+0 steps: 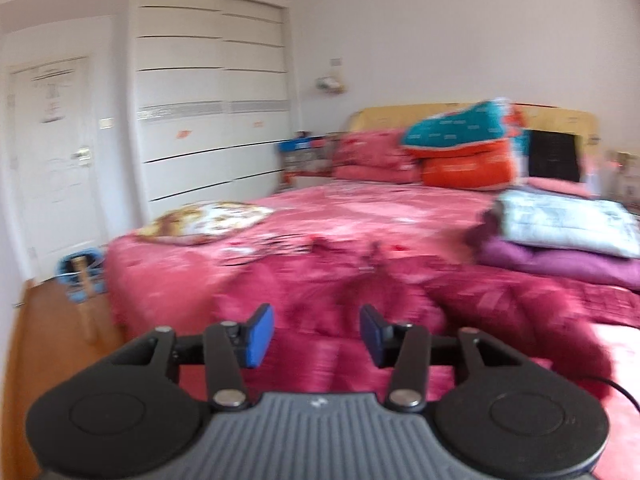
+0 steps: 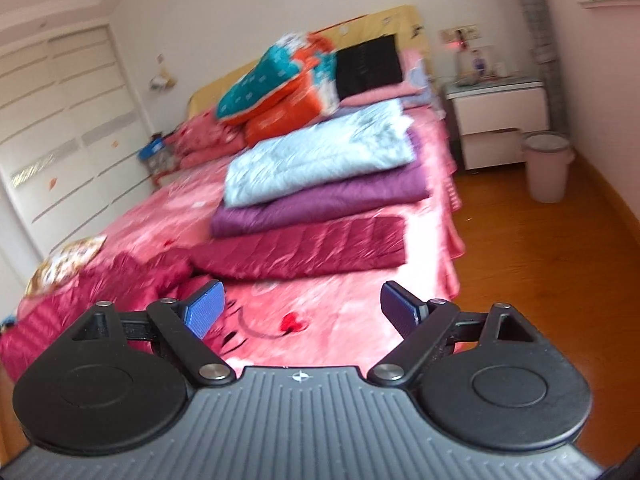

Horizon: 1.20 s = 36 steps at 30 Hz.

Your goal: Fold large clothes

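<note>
A dark red quilted down jacket [image 1: 400, 300] lies spread and rumpled on the pink bed [image 1: 352, 216]. In the right wrist view part of it lies flat and folded [image 2: 312, 248], part bunched at the left [image 2: 120, 280]. My left gripper [image 1: 317, 334] is open and empty, just above the jacket's near edge. My right gripper [image 2: 302, 308] is open and empty above the bare pink sheet [image 2: 320, 312], to the right of the bunched part.
A folded purple garment [image 2: 320, 200] with a light blue one [image 2: 320, 152] on top sits on the jacket's far end. Orange and teal quilts [image 2: 280, 80] and pillows are at the headboard. A patterned cushion [image 1: 204, 220], wardrobe [image 1: 208, 92], nightstand [image 2: 500, 116], bin [image 2: 546, 168] and wooden floor [image 2: 540, 260] surround the bed.
</note>
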Available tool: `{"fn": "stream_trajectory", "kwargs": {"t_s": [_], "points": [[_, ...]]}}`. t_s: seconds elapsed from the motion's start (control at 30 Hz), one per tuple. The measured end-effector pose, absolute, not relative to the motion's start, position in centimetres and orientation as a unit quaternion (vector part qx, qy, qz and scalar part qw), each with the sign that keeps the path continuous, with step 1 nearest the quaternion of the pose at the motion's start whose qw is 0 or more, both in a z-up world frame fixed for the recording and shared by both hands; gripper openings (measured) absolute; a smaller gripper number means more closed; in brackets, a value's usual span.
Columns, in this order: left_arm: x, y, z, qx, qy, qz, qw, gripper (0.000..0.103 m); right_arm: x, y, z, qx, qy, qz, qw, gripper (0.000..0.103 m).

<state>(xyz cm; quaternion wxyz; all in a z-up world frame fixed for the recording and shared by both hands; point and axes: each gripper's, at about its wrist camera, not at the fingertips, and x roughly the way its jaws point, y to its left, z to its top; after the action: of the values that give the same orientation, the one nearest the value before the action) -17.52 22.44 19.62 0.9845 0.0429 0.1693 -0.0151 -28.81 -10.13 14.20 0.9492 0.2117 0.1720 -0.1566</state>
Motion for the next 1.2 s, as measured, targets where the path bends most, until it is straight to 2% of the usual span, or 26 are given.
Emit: {"fn": "stream_trajectory", "kwargs": {"t_s": [0.2,0.33,0.6,0.7,0.9,1.03,1.2], "points": [[-18.8,16.2,19.7,0.048,0.161,-0.12,0.979,0.058,-33.3,-12.8,17.1,0.189,0.13,-0.195,0.954,0.103],[-17.5,12.2,19.2,0.03,0.157,-0.169,0.973,0.069,-34.6,-12.5,18.5,0.128,0.111,-0.196,0.966,0.103],[-10.1,7.1,13.5,0.027,0.201,-0.174,0.964,0.072,-29.0,-8.5,16.2,0.044,0.147,-0.091,0.984,0.103],[-8.0,8.2,10.5,0.03,0.256,-0.141,0.956,0.071,-25.4,-6.9,14.6,0.046,0.173,-0.044,0.983,0.103],[-7.8,14.0,7.8,0.057,0.296,-0.056,0.952,0.07,-19.0,-2.3,10.6,0.009,0.198,0.038,0.979,0.103],[-8.2,18.3,8.3,0.03,0.301,-0.008,0.953,0.069,-15.8,-0.2,7.4,-0.028,0.208,0.065,0.975,0.103],[-11.1,18.3,10.3,0.006,0.265,-0.002,0.964,0.07,-11.6,-0.4,4.6,-0.024,0.237,0.057,0.97,0.103]]}}
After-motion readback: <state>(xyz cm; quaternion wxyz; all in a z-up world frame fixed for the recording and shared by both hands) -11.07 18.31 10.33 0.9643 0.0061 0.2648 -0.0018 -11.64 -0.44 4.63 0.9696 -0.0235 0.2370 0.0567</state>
